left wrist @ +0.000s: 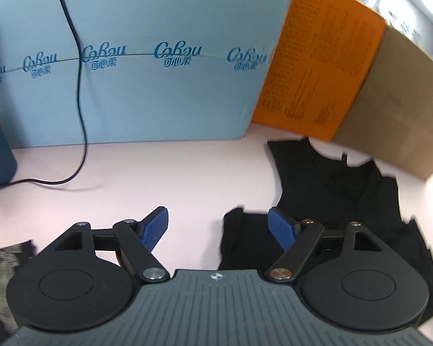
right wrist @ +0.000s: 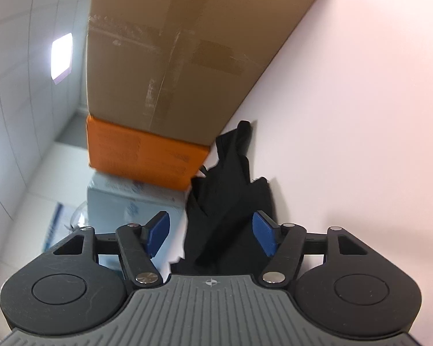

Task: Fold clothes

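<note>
Pale pink bench [left wrist: 164, 173] carried a black garment [left wrist: 346, 190] before blue [left wrist: 147, 57], orange [left wrist: 317, 66] and brown boxes [right wrist: 173, 43]; the left claw [left wrist: 219, 227] and right claw [right wrist: 210, 232] gaped wide, holding nothing.

free: pink tabletop [left wrist: 158, 173] | blocked behind: blue box [left wrist: 130, 57], orange box [left wrist: 317, 66], brown box [right wrist: 187, 43]

A pale pink table [left wrist: 164, 173] fills the lower ground. At its far edge stands a light blue carton [left wrist: 147, 57] at twelve o'clock, an orange box [left wrist: 317, 66] at one, a brown cardboard box [left wrist: 398, 109] at two. White tiled wall [right wrist: 20, 92] and a bright square light [right wrist: 62, 54] sit at ten o'clock in the right wrist view.
</note>
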A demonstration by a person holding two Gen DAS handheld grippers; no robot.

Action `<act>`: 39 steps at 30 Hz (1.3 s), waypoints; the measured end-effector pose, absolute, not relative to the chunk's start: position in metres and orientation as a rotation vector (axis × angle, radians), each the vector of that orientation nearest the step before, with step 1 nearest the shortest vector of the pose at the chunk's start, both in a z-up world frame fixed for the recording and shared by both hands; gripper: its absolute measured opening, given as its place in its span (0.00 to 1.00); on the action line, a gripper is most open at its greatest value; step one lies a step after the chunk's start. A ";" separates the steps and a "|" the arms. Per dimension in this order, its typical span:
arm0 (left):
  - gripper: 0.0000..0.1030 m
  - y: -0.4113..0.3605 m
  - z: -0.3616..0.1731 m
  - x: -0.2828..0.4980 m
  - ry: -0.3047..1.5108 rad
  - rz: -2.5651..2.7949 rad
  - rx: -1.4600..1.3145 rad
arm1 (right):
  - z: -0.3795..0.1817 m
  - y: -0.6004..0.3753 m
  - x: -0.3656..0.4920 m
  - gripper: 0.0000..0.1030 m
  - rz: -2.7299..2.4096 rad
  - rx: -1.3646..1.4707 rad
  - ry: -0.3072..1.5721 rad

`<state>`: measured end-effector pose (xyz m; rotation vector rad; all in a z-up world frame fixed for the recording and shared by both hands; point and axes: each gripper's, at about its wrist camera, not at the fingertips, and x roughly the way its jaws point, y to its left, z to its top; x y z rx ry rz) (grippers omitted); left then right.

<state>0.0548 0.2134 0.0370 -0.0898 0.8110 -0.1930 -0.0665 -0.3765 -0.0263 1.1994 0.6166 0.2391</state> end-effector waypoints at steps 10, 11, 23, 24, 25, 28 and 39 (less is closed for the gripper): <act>0.81 0.241 0.185 0.069 0.516 -0.191 0.119 | 0.155 -0.410 -0.023 0.86 0.283 0.729 0.586; 0.83 0.240 0.201 0.070 0.474 -0.196 0.133 | 0.174 -0.404 -0.020 0.92 0.287 0.654 0.580; 0.52 0.144 0.052 0.016 0.737 -0.549 0.164 | 0.034 -0.243 -0.012 0.93 0.524 0.516 0.824; 0.50 0.131 0.033 0.011 0.785 -0.580 0.152 | 0.014 -0.231 -0.008 0.93 0.544 0.574 0.850; 0.49 0.120 0.017 0.007 0.823 -0.606 0.132 | -0.002 -0.221 -0.004 0.93 0.561 0.625 0.866; 0.49 0.094 -0.011 -0.005 0.857 -0.662 0.101 | -0.028 -0.196 0.014 0.93 0.601 0.693 0.897; 0.69 0.064 -0.029 -0.003 0.943 -0.710 0.121 | -0.049 -0.223 0.070 0.93 0.395 0.963 0.708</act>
